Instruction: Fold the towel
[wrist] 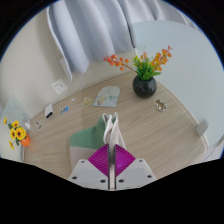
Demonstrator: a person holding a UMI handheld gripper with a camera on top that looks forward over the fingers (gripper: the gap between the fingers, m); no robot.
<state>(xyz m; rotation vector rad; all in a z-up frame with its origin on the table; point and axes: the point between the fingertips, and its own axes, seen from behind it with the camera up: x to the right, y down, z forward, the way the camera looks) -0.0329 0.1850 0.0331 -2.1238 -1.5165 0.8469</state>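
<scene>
A pale green towel [88,146] lies on the wooden table [150,135] just ahead of the fingers and to their left. A whitish corner of it rises from between the fingertips. My gripper [111,146] is shut on that corner, its magenta pads [100,160] pressed together with the cloth pinched between them. The part of the towel under the fingers is hidden.
A dark vase with orange and yellow flowers [145,84] stands beyond the fingers at the far right. A card [105,97] and small items [67,108] lie at the far left. More yellow flowers [15,134] stand at the table's left edge. Curtains [90,30] hang behind.
</scene>
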